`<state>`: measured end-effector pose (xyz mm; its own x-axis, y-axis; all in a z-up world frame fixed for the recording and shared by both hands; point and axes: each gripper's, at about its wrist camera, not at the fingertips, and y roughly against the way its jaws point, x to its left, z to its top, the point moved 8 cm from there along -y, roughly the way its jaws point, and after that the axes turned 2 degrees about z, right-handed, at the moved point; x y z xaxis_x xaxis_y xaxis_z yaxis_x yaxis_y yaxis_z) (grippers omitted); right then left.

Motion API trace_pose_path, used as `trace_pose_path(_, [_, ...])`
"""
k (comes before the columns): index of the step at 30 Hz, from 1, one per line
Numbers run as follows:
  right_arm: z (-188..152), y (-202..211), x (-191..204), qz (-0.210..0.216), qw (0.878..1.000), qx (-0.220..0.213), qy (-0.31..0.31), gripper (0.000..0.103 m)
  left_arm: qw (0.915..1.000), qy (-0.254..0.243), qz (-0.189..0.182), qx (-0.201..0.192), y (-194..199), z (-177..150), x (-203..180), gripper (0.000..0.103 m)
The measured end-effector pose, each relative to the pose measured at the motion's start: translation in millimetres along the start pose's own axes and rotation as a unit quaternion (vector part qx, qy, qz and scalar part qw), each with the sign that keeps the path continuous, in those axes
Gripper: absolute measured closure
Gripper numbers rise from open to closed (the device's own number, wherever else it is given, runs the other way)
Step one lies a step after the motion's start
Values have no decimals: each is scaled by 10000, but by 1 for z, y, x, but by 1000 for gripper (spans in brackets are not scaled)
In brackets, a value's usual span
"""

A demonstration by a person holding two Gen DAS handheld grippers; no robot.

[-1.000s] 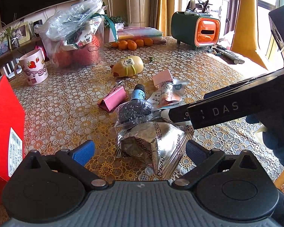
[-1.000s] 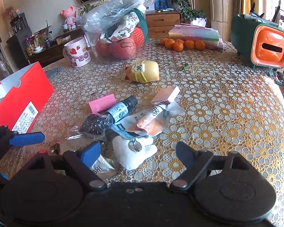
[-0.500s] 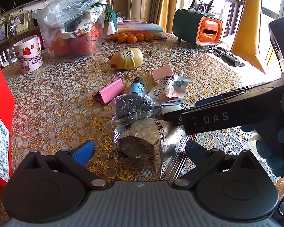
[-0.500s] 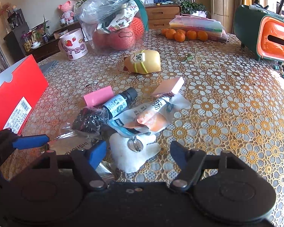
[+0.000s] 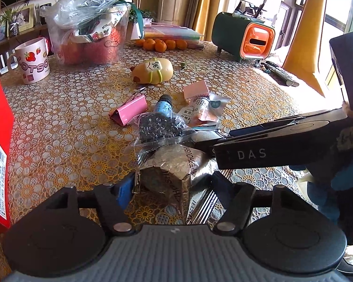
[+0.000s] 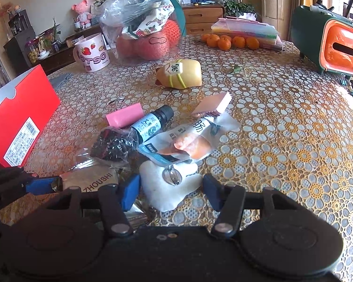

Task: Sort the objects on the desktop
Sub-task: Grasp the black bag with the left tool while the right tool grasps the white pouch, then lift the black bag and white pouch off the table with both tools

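Your left gripper (image 5: 171,185) has its blue pads narrowed against the crinkled silver foil packet (image 5: 176,169), low centre of the left view; contact looks made on the left pad, the right side is hidden by foil. Your right gripper (image 6: 171,188) stands wide around the white plush piece with a metal clip (image 6: 169,185), not touching it. Count in the right view: one dark dropper bottle with a blue label (image 6: 150,124), one clear bag of black bits (image 6: 113,143), one pink binder clip (image 6: 124,115), one pink eraser block (image 6: 214,104), one sausage snack pouch (image 6: 188,138), one yellow squishy toy (image 6: 181,74), five oranges (image 6: 226,41). The pile overlaps, bag against packet. Upper centre, a clear plastic tub (image 6: 143,30) holds red mesh-wrapped fruit and printed cloth. One strawberry mug (image 6: 91,54) upper left; one red cardboard box (image 6: 18,127) at left edge.
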<state>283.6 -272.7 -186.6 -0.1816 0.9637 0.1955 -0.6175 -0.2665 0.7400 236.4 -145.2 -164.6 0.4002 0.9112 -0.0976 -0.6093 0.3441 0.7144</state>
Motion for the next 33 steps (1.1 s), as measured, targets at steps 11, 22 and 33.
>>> trace_pose_path(11, [-6, 17, 2, 21, 10000, -11, 5, 50, 9983, 436, -182, 334, 10, -7, 4, 45])
trace_pose_path(22, [-19, 41, 4, 25, 10000, -37, 20, 50, 9887, 1181, -433, 811, 26, -16, 17, 49])
trace_pose_path(33, [-26, 46, 9, 4, 9999, -3, 170, 50, 9935, 828, -177, 765, 30, -24, 20, 37])
